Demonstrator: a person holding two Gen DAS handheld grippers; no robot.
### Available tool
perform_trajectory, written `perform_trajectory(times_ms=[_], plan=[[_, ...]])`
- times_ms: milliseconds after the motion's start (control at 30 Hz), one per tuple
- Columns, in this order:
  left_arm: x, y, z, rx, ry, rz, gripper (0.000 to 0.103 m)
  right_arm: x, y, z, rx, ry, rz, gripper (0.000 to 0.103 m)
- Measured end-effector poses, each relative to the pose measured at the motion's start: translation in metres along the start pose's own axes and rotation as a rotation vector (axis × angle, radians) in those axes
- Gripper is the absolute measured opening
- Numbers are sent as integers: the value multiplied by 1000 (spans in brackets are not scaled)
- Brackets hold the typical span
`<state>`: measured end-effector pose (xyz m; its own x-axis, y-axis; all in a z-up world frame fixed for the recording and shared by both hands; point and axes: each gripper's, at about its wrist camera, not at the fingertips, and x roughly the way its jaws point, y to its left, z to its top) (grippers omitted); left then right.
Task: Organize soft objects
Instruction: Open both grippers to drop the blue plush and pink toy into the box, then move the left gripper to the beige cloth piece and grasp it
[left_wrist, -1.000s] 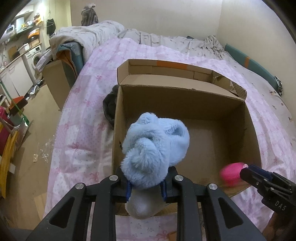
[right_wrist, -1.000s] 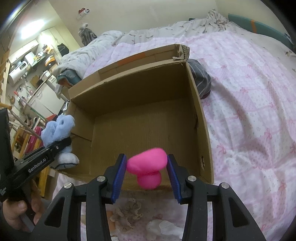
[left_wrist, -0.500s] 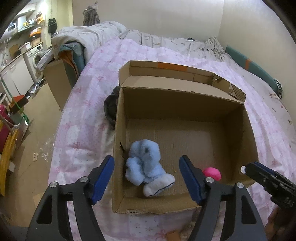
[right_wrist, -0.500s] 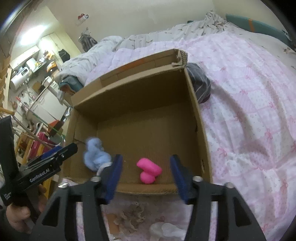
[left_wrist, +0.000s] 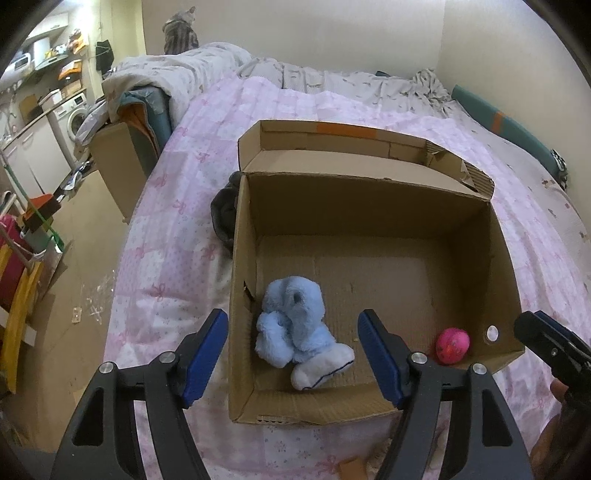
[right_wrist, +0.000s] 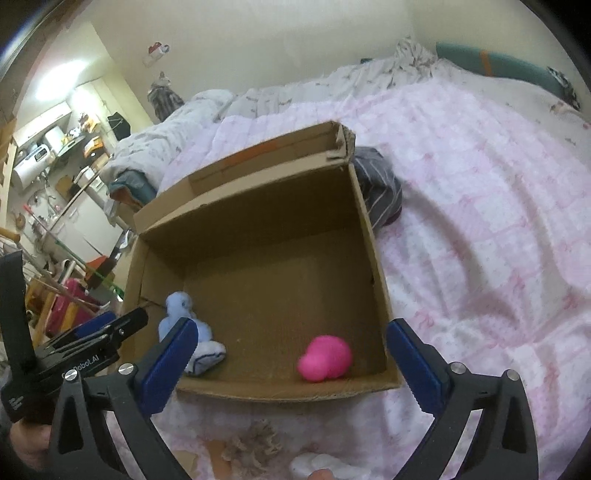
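1. Bedroom; pink quilted bed (left_wrist: 177, 206) carries an open cardboard box (left_wrist: 495, 258), flaps up at the far side.
2. Blue plush toy (left_wrist: 295, 321) lies on the box floor in the near-left corner, long axis running from the left wall toward the near wall, white foot end nearest the camera.
3. Pink soft toy (right_wrist: 325, 358) lies in the near-right corner, close against the near wall. The two toys are well apart.
4. Left tool (left_wrist: 291, 354): spread, nothing between the pads; the jaws have just been opening. It hangs above the near-left corner, with the blue plush directly ahead and below.
5. Right tool (right_wrist: 288, 365): spread to its widest, jaws just been opening, empty. Pink toy lies ahead and below, slightly right of centre.
6. Judgement: both drops look complete, each toy nearer its own tool.
7. More soft items show on the bed before the box: a beige fluffy piece (right_wrist: 255, 443) and a white one (right_wrist: 325, 465). Right tool is nearer these; next move likely pulls back and down toward them.
8. Dark striped cloth (right_wrist: 380, 192) lies against the box's outer right wall.
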<state>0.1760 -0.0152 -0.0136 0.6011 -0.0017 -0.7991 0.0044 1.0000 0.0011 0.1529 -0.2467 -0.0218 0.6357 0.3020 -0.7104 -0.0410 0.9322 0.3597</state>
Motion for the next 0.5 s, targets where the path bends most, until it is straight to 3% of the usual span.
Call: perform_trajectory(times_ms=[500], plan=[[-39,13,-5,-2,-56,3,70,-20,2,-8,-23,-5,1,103]])
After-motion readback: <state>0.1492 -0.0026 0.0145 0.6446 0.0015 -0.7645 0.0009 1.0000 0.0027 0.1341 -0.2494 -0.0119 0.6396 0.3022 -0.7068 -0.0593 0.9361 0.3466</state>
